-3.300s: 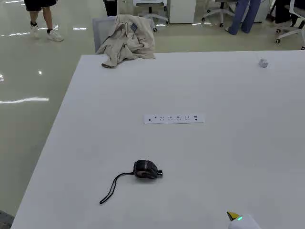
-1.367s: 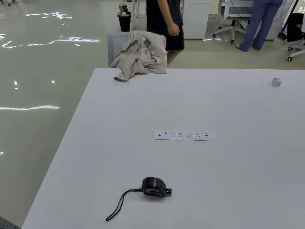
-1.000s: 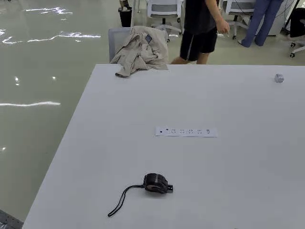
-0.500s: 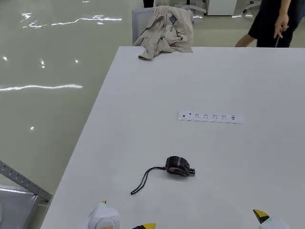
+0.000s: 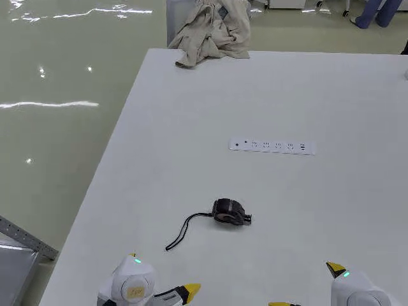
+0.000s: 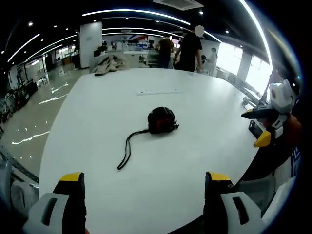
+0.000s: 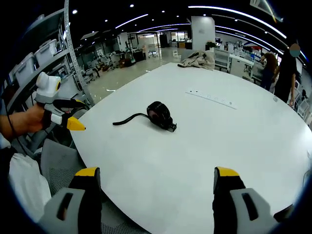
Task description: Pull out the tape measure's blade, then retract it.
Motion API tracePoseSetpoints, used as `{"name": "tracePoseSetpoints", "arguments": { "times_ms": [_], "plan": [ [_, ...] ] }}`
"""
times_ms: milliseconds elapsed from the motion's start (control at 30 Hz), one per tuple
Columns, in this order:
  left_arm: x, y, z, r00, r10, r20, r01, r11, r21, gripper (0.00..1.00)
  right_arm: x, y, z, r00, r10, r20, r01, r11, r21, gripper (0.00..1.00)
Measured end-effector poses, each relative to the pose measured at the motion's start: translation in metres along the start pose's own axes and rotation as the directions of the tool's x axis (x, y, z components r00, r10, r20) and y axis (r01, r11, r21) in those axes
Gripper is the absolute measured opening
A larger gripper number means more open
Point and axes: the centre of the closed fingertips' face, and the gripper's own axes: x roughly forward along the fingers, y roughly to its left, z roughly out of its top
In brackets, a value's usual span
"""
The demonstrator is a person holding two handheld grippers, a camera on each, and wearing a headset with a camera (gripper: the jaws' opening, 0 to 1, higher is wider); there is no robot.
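A black tape measure [image 5: 229,211] lies on the white table [image 5: 319,83], its blade fully in and its black wrist strap [image 5: 183,230] trailing to the left. In the left gripper view the tape measure [image 6: 162,119] sits ahead of my left gripper [image 6: 145,178], well beyond the open jaws. My right gripper [image 7: 156,171] is also open and short of the tape measure [image 7: 160,114]. In the head view both hover at the near table edge, the left gripper [image 5: 159,275] and the right gripper [image 5: 307,287], with nothing held.
A white power strip [image 5: 271,146] lies flat beyond the tape measure. A beige jacket [image 5: 213,29] is draped over a chair at the far left corner. The table's left edge drops to a glossy floor. People [image 6: 190,48] stand past the far end.
The head camera has tipped down and shifted. Both grippers have come up into the bottom of the head view. The tape measure lies where it was. A person has walked past the table's far end.
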Motion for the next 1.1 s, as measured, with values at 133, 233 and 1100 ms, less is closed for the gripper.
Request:
{"name": "tracePoseSetpoints", "arguments": {
  "times_ms": [133, 233, 1100],
  "plan": [
    [0.004, 0.0, 0.001, 0.9999, -0.013, -0.006, 0.013, 1.0, 0.012, 1.0, 0.005, -0.002, 0.001, 1.0, 0.0, -0.005, 0.0, 1.0, -0.009, 0.99],
    [0.008, 0.001, 0.002, 0.9998, -0.019, -0.01, 0.019, 1.0, 0.02, 1.0, 0.008, -0.003, 0.001, 1.0, -0.001, -0.009, 0.001, 1.0, -0.012, 0.98],
    [0.037, -0.003, 0.016, 0.9969, -0.076, -0.019, 0.078, 0.992, 0.097, 1.0, 0.037, -0.012, 0.005, 0.9992, 0.02, -0.034, -0.022, 0.998, -0.063, 0.95]
  ]
}}
